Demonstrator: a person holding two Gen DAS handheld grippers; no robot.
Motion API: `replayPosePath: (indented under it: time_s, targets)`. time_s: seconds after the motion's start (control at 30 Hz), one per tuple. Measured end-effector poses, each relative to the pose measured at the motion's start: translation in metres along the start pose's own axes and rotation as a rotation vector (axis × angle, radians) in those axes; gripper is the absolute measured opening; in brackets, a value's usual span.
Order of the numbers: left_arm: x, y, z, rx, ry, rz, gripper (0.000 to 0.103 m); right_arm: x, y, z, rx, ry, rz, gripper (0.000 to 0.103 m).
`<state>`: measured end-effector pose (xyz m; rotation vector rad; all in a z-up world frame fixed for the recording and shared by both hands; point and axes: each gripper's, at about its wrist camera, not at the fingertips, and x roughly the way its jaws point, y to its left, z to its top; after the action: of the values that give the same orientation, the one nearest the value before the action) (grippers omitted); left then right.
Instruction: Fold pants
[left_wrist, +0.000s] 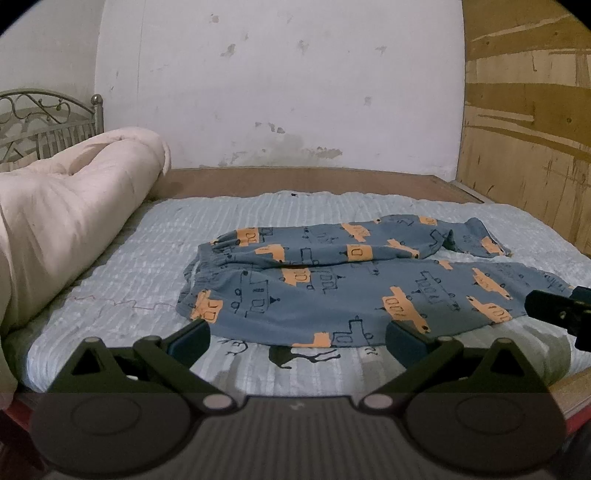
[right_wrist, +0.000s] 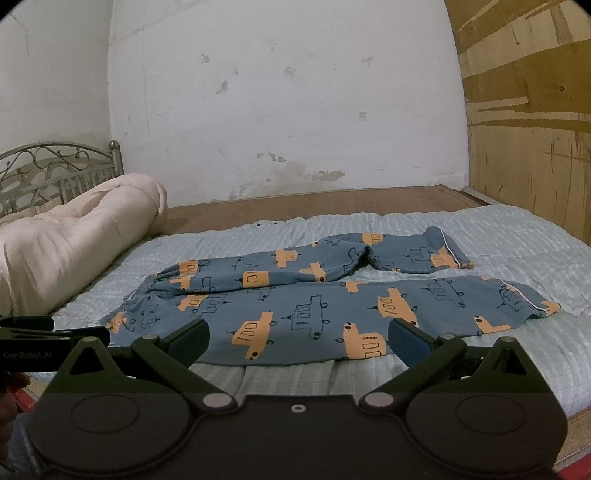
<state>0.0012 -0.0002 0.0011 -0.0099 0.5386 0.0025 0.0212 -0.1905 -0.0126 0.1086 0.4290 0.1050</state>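
A: L claw (left_wrist: 297, 338)?
B: Jaws sitting wide apart, gripping nothing. Rolled quilt (left_wrist: 70, 206) lying far to its left. Pants (left_wrist: 332, 291) spreading flat on bedsheet (left_wrist: 147, 258), just ahead of fingertips, waistband to the left.

A: R claw (right_wrist: 297, 338)?
B: Also gaping, empty. Near leg running across just ahead; cuffs lying off to its right.

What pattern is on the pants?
Blue-grey pants with orange and dark-outlined vehicle prints; clearest in the right wrist view.

We see dim, flat indoor light, soft shadows under the blue truck-print pants (left_wrist: 332, 291), fisheye bending and dark vignetted corners, slight softness throughout.
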Motion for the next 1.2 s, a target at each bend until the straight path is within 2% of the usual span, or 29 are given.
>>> replayPosePath:
  time_s: [1.2]
  targets:
    - [0.0035, 0.0007, -0.0002, 0.001, 0.001, 0.004, 0.103, 0.0012, 0.0016, -0.0002, 0.002, 0.000, 0.005, 0.102]
